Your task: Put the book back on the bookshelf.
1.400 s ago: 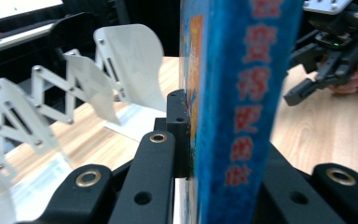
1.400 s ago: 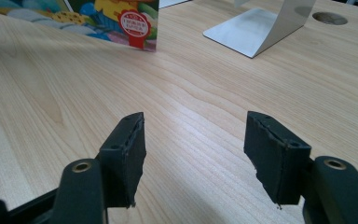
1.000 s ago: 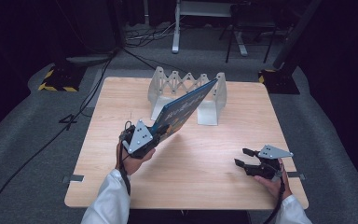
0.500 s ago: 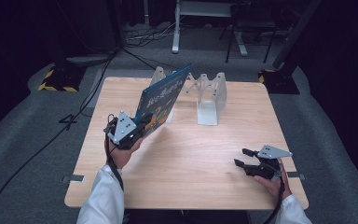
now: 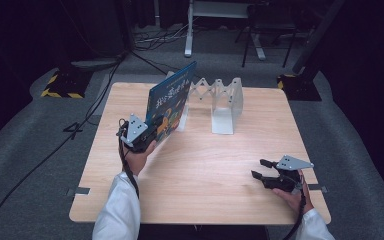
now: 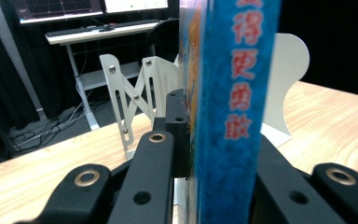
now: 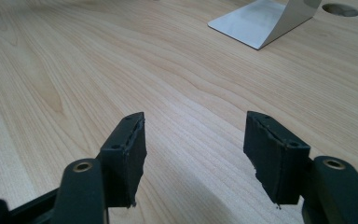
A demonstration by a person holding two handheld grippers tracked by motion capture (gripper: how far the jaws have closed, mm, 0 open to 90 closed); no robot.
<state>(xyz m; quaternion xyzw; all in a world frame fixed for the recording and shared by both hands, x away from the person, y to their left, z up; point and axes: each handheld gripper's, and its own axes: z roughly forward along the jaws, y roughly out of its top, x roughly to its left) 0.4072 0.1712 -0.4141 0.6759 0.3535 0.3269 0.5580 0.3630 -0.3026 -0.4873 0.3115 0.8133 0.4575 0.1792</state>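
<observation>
The left gripper (image 5: 152, 131) is clamped on the lower spine edge of a blue picture book (image 5: 171, 102), held upright above the table (image 5: 205, 170), touching or just short of the white accordion rack (image 5: 215, 97)'s left end. Well apart, the right gripper (image 5: 264, 169) rests low, jaws parted and empty.

White rack (image 5: 219, 102) blocks table's (image 5: 205, 170) far middle; near half open, unobstructed.
</observation>
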